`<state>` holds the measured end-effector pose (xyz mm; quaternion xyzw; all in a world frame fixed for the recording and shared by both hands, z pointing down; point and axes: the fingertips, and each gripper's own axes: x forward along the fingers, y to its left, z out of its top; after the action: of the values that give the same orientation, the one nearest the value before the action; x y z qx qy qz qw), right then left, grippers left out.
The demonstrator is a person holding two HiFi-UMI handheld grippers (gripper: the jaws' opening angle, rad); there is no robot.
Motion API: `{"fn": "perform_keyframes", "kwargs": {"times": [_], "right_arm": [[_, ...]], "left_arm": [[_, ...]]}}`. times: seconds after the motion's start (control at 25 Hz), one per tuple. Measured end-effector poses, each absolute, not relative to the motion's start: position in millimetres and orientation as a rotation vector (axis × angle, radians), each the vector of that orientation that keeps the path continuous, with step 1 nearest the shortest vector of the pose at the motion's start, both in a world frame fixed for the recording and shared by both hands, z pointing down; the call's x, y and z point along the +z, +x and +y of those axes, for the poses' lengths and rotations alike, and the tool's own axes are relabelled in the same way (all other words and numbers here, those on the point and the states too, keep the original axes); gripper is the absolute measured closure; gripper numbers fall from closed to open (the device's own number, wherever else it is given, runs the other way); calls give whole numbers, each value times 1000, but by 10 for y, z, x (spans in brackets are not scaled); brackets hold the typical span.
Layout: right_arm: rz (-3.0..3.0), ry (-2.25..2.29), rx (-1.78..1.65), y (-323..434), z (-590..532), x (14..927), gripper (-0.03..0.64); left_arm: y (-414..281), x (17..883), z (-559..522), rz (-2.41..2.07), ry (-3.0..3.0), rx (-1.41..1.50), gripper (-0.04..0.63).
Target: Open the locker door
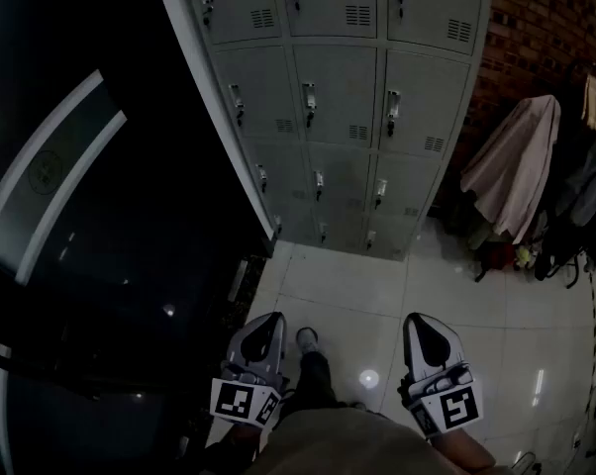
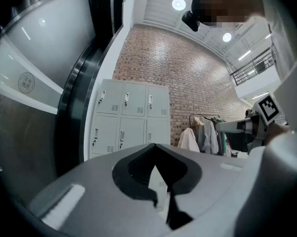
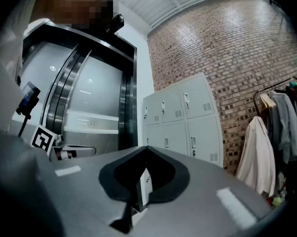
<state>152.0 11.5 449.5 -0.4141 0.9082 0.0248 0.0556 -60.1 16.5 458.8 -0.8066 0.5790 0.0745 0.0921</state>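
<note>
A bank of grey metal lockers (image 1: 347, 97) stands ahead against the wall, every door closed, each with a small handle and vent slots. It also shows in the left gripper view, lockers (image 2: 131, 117), and in the right gripper view, lockers (image 3: 180, 117). My left gripper (image 1: 275, 318) and right gripper (image 1: 418, 321) are held low over the tiled floor, well short of the lockers and touching nothing. The jaws of the left gripper (image 2: 156, 148) and the right gripper (image 3: 146, 150) meet at their tips with nothing between them.
A dark curved glass and metal wall (image 1: 60, 186) runs along the left, up to the locker side. A clothes rack with hanging coats (image 1: 521, 166) stands at the right before a brick wall (image 1: 546, 18). My shoe (image 1: 306, 338) is on the pale tiled floor (image 1: 357, 285).
</note>
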Motion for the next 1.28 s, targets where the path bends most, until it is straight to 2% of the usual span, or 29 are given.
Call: {"fn": "perform_keyframes", "kwargs": {"times": [0.84,1.16,1.28], "right_arm": [[2752,-1332,52,-12,-2889,4699,617],[2783,-1326,36,-717,-3799,4754,617],[2784,-1350,8,-889,-4187,4818,592]], "left_arm": [[-2131,4780,-2798,1685,-2396,207,535],[-2643,4922,-3574,1669,-2414,207,535],[-2718,4967,-3779,1663,-2433,219,535]]}}
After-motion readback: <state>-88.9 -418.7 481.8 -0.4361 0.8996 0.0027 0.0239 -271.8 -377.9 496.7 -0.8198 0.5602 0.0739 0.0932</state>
